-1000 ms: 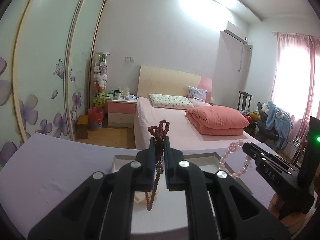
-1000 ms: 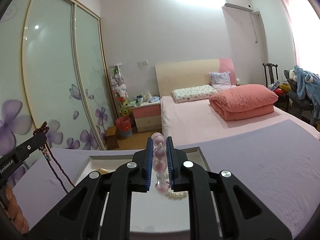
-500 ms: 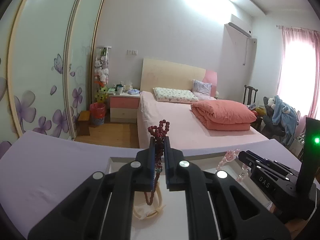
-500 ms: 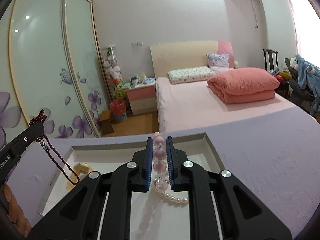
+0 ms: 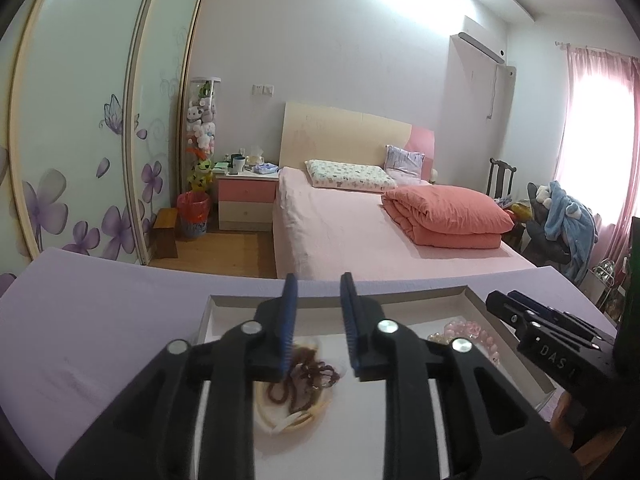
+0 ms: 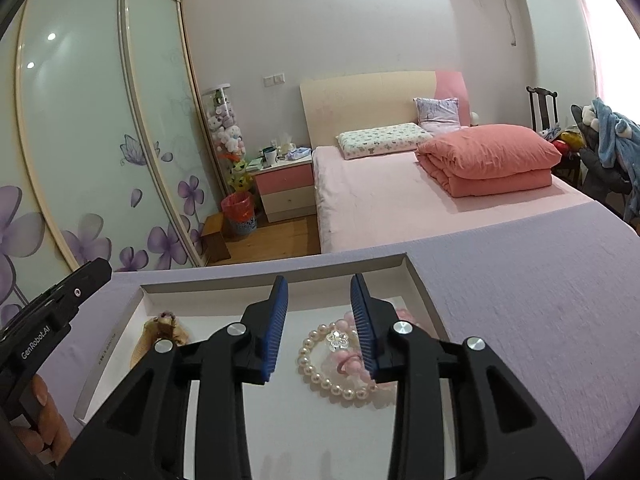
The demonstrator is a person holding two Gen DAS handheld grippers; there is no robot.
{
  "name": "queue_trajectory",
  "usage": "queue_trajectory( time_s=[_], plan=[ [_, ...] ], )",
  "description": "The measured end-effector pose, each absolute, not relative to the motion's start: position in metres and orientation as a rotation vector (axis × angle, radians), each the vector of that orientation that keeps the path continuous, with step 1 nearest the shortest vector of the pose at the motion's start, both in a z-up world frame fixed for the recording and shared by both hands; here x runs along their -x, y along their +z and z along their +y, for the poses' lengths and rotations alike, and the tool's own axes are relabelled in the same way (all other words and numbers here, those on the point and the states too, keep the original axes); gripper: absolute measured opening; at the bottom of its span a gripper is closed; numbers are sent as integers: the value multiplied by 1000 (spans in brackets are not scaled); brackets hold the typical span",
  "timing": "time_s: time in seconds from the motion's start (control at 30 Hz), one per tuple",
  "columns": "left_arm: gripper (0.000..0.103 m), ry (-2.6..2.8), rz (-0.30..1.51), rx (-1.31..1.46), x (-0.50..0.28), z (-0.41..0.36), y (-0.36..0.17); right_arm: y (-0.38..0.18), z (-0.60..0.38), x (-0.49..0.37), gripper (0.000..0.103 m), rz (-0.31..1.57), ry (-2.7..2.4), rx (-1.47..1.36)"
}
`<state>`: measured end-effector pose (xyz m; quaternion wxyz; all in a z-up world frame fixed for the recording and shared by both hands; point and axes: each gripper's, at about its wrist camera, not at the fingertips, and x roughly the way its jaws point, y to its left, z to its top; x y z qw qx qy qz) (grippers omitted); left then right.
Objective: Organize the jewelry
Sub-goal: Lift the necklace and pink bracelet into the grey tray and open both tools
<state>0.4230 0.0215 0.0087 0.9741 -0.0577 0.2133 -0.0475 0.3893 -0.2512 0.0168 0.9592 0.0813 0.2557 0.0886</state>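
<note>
A shallow white box (image 5: 224, 300) (image 6: 416, 280) lies on a lilac-covered table. My left gripper (image 5: 318, 280) is open and empty over the box's left half. Below it a dark red bead string (image 5: 308, 376) lies heaped on a cream bangle (image 5: 280, 416). My right gripper (image 6: 319, 282) is open and empty over the right half. Below it lie a white pearl bracelet (image 6: 316, 376) and a pink bead bracelet (image 6: 346, 360), partly hidden by the right finger. The pink beads (image 5: 468, 330) and the right gripper (image 5: 532, 324) show in the left wrist view; the left gripper (image 6: 64, 300) shows in the right wrist view.
The lilac tablecloth (image 5: 80, 320) (image 6: 540, 300) spreads around the box. Beyond the table's far edge are a pink bed (image 5: 360, 232), a nightstand (image 5: 246, 200) and a sliding wardrobe (image 6: 100, 120) on the left.
Both grippers have opened. The dark red string dropped from the left gripper onto the bangle, and the pink bead bracelet dropped from the right gripper beside the pearls. Both grippers moved lower over the box.
</note>
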Motion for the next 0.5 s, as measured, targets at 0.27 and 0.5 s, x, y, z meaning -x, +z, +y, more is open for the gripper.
queue_trajectory(
  time_s=[0.27,0.5],
  plan=[
    [35,-64,459,128,-422,31,4,15,-250,-386,34,520,180,-146],
    [35,-43,471,126,-415,35,3,15,-252,-384,34,516,176,-143]
  ],
)
